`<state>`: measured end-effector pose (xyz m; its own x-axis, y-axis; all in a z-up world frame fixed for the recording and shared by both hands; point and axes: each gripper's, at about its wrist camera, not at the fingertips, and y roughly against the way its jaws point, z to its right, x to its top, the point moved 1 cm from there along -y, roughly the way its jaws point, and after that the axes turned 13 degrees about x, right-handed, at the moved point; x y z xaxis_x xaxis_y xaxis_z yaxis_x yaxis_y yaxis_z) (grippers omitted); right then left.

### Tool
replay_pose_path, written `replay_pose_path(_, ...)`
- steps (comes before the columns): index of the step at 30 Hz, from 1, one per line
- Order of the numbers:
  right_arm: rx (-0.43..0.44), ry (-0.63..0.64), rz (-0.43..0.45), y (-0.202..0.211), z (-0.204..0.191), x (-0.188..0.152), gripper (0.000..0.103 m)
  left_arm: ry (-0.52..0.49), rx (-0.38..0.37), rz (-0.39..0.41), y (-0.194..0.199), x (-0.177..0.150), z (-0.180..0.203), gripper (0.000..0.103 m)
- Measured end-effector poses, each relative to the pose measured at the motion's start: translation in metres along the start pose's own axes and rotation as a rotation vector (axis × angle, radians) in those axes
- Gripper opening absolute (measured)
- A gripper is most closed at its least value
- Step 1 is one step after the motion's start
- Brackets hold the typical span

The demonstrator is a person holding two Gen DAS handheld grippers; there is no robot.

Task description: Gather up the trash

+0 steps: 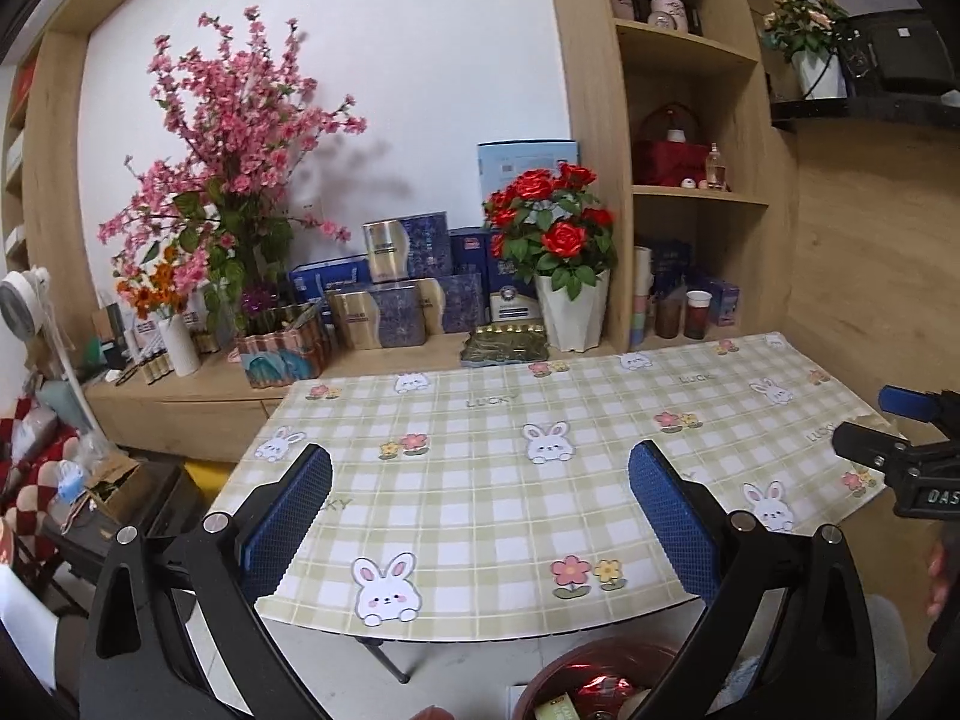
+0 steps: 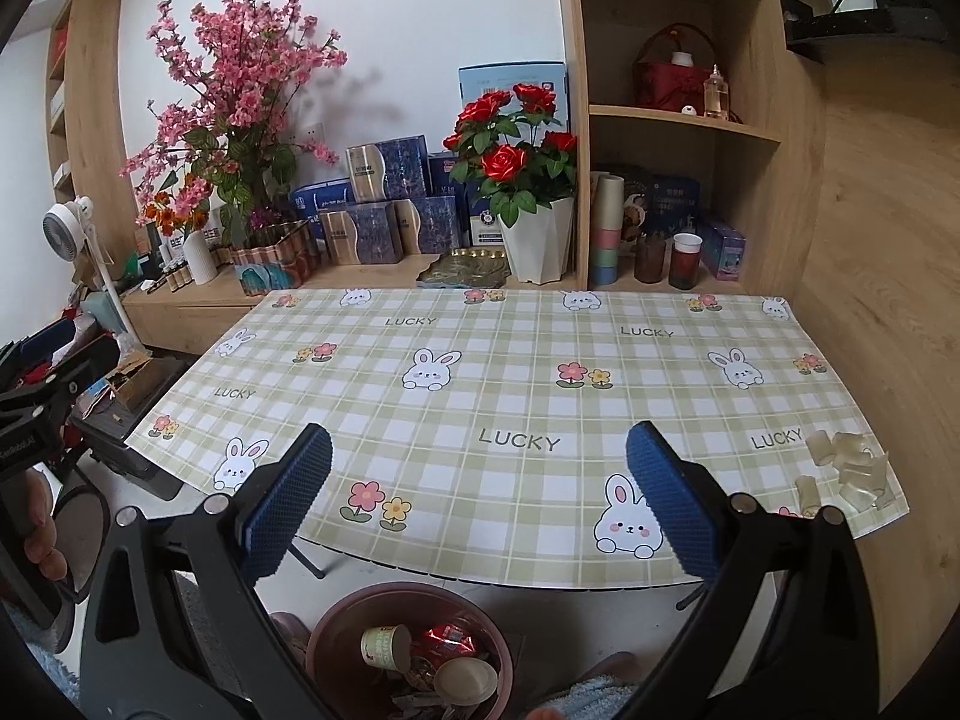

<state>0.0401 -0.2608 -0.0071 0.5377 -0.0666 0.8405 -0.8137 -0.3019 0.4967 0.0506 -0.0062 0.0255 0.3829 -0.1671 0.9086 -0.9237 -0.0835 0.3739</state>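
Nearest the right wrist camera, a brown bin point(image 2: 414, 648) sat on the floor just in front of the table's near edge, holding a paper cup point(image 2: 384, 645), a red wrapper point(image 2: 450, 639) and a round lid point(image 2: 465, 681). Above it the right gripper point(image 2: 480, 504) hung with its blue pads point(image 2: 285, 504) spread wide and nothing between them. Over the table point(image 1: 480, 510), with its checked rabbit cloth, the left gripper point(image 1: 480, 516) was likewise wide apart and carried nothing; the bin's rim point(image 1: 576, 669) showed low in its view. Near the table's right corner lay a cluster of small pale translucent pieces point(image 2: 846, 471), resting on the cloth. Red roses in a white pot point(image 2: 528, 180) stood on the far counter beside stacked blue boxes point(image 2: 390, 204).
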Motion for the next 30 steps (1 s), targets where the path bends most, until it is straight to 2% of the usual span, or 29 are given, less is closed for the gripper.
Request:
replay_pose_path(8, -0.006, -0.002, 0.018, 0.007, 0.001, 0.003, 0.097, 0.056, -0.085, -0.048, -0.003, 0.002, -0.005, 0.097)
replay_pose_path(30, -0.012, 0.002, 0.043, 0.018, -0.002, 0.007, 0.097, 0.082, -0.1, -0.074, -0.003, 0.006, -0.01, 0.097)
